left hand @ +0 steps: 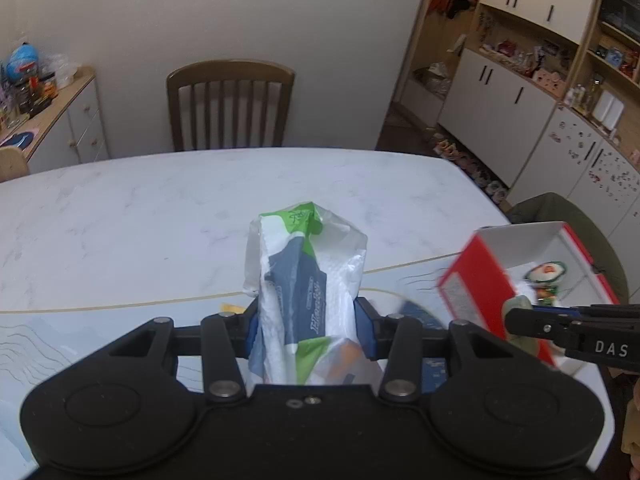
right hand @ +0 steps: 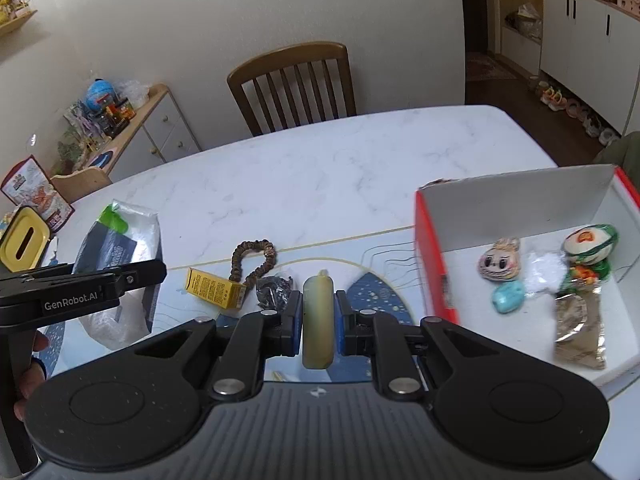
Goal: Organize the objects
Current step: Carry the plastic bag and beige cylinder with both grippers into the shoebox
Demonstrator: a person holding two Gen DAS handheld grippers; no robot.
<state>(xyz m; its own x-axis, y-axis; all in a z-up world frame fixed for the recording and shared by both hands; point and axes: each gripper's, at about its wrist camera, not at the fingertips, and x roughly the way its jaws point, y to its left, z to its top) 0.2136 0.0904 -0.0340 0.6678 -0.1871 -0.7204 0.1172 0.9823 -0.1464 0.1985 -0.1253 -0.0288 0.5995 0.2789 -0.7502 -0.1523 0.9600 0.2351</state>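
Right claw squeezing a pale yellow tube above the counter, left claw squeezing a tissue pack held up in the air, yellow box and bead loop lying beyond, red box with small toys at the right, wooden chair far behind.

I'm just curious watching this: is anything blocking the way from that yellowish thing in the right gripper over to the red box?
Nothing visible does. The pale yellow tube sits clamped in the right gripper, and the table between it and the open red-and-white cardboard box is bare.
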